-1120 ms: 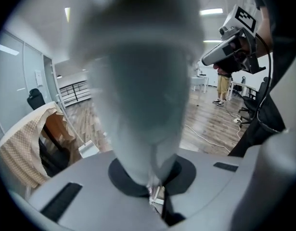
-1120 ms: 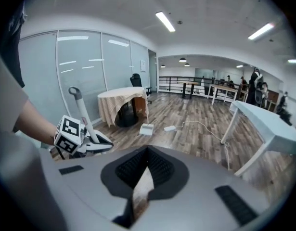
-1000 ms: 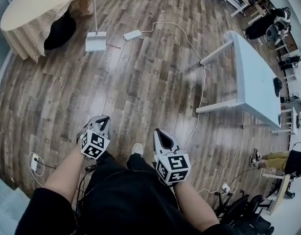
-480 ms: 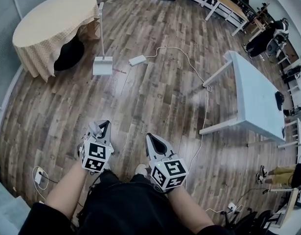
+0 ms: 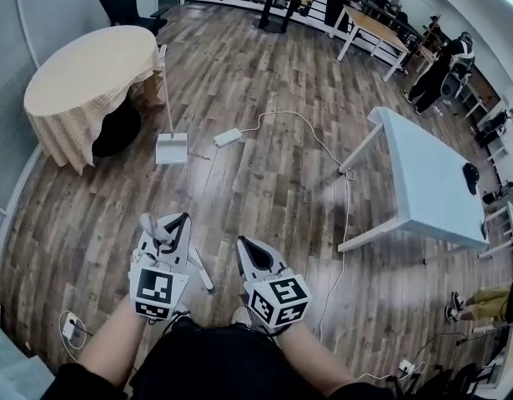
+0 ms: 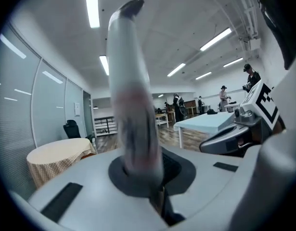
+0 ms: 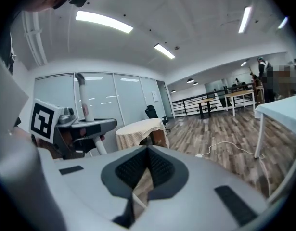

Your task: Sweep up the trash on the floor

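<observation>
My left gripper is shut on a pale grey broom handle that slants across it toward my legs. In the left gripper view the handle rises blurred out of the closed pads. My right gripper is beside it, shut with nothing between its pads. A white dustpan with an upright handle stands on the wooden floor ahead, by the round table. I cannot make out any trash on the floor.
A round table with a checked cloth stands ahead on the left, and a white table on the right. A white power strip and its cable lie on the floor between them. Another socket lies near my left foot. People stand far back on the right.
The head view has tilted up, so more of the room shows and the dustpan sits lower in it. Both grippers have shifted slightly left, still shut.
</observation>
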